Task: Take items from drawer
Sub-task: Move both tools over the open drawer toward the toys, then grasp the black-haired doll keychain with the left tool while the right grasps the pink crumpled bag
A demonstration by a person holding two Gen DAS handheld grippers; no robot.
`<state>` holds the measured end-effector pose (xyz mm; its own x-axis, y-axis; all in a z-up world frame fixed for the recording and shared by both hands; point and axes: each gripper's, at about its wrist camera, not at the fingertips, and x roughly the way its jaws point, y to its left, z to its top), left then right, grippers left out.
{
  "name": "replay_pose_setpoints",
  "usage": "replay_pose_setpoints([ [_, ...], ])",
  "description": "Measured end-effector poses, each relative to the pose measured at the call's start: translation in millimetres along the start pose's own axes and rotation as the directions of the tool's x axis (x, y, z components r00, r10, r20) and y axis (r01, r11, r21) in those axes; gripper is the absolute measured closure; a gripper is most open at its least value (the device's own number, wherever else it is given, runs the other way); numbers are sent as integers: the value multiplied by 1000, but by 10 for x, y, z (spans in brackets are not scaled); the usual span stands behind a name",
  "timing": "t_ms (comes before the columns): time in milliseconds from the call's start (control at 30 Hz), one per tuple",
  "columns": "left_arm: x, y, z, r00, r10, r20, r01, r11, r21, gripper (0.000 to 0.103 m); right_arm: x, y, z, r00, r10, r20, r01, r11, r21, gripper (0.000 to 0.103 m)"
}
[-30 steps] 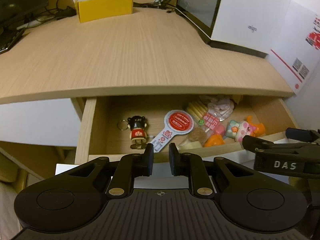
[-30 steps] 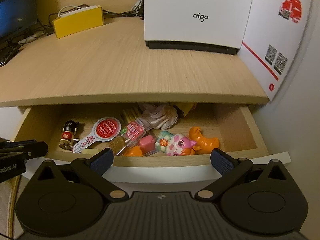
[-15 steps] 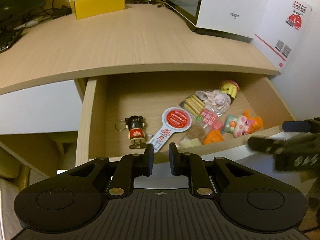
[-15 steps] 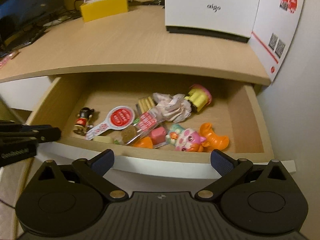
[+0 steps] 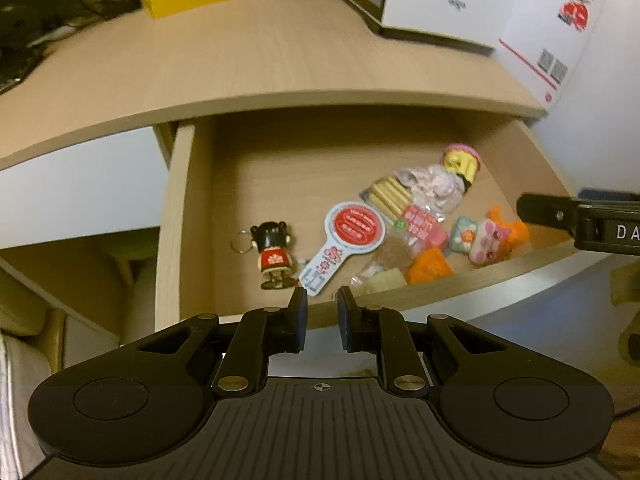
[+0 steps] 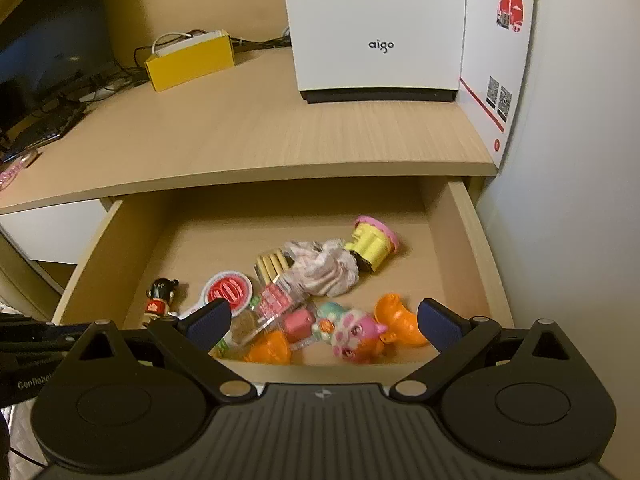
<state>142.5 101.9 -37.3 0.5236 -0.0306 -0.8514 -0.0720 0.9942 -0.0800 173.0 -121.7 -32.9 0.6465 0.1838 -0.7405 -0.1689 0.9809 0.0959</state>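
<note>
Left wrist view: left tongs [image 5: 322, 312] nearly pressed together, empty, at lower centre over the front edge of the open drawer [image 5: 176, 220]; black-headed figurine [image 5: 273, 254] and red paddle tag [image 5: 347, 236] lie mid-frame inside. Right wrist view: right tongs [image 6: 324, 322] spread wide, empty, above the drawer [image 6: 468, 240]; pink cat toy [image 6: 356, 336] between the fingers, counter [image 6: 240, 128] above.
</note>
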Motion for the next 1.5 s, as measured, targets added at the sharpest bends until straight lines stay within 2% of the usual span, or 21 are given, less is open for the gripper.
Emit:
replay_pose_setpoints([
  [67,34,72,101,999,-26,-32,25,1000,-17,84,27,-7,51,1000,11,11,-11,1000,-8,3],
  [133,91,163,236,999,-16,-37,14,999,-44,85,45,-24,77,1000,20,20,-20,1000,-14,3],
  [200,224,238,390,997,-5,-81,0,998,-62,84,67,-53,83,999,26,21,-25,1000,-7,3],
  [367,645,305,635,980,-34,-197,21,998,-65,84,153,-173,90,1000,17,3,-17,999,31,3],
  [567,1055,335,740,965,42,-260,-54,998,-39,84,180,-219,37,1000,-1,-10,1,999,40,3],
  [600,1114,341,745,957,103,-272,-155,972,-177,84,179,-222,13,1000,-2,-14,2,999,39,3],
  [633,1166,351,743,953,104,-284,-158,972,-173,84,181,-231,-5,1000,-1,-18,2,999,38,3],
  [767,1335,352,745,945,97,-314,-153,975,-160,72,209,-262,-49,999,2,-37,0,999,53,3],
  [933,1539,336,743,935,90,-342,-142,981,-131,72,240,-258,-104,998,14,-63,-10,998,60,3],
  [1033,1557,311,750,942,79,-325,-115,989,-93,72,233,-251,-96,998,15,-68,-11,998,56,3],
  [1167,1442,377,763,955,-12,-297,-37,987,-157,72,265,-308,28,995,2,-97,5,997,78,4],
  [1267,1195,399,747,974,-47,-222,2,980,-200,72,336,-365,247,993,-37,-109,48,994,100,4],
  [1400,759,426,697,990,-81,-115,53,971,-231,72,641,-356,553,984,-83,-160,99,991,89,4],
  [1500,481,417,668,995,-86,-57,68,960,-270,72,924,-286,677,974,-22,-227,41,996,79,10],
])
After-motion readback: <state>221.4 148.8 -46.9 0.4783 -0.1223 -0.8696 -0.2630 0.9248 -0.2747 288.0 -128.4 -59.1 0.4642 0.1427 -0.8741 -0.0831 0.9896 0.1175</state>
